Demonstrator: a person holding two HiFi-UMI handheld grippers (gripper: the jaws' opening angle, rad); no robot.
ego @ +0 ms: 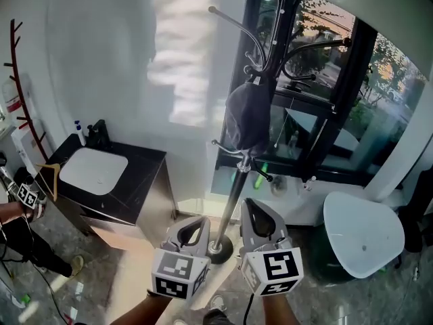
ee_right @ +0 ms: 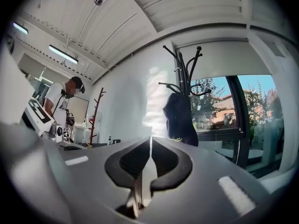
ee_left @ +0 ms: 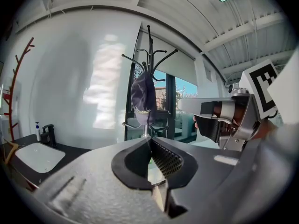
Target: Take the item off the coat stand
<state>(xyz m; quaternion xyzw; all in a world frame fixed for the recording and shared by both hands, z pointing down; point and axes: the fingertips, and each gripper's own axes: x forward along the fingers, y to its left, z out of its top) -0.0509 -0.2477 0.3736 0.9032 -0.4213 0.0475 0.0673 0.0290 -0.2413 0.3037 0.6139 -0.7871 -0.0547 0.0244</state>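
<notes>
A dark cap-like item (ego: 245, 117) hangs from a lower hook of the black coat stand (ego: 233, 195), just under its curved top arms. Both grippers sit low in the head view, short of the stand's base. My left gripper (ego: 196, 223) is to the left of the pole, my right gripper (ego: 254, 205) to its right. Each is shut with nothing between its jaws. The left gripper view shows the item (ee_left: 143, 97) straight ahead above the closed jaws (ee_left: 148, 139). The right gripper view has the item (ee_right: 180, 118) ahead and slightly right of the closed jaws (ee_right: 150, 139).
A black counter with a white basin (ego: 93, 170) and a soap bottle stands at the left wall. A red-brown branch-shaped stand (ego: 24, 87) rises at far left, beside another person's arm (ego: 17, 212). A white seat (ego: 362, 232) sits at right, before the dark-framed window (ego: 338, 107).
</notes>
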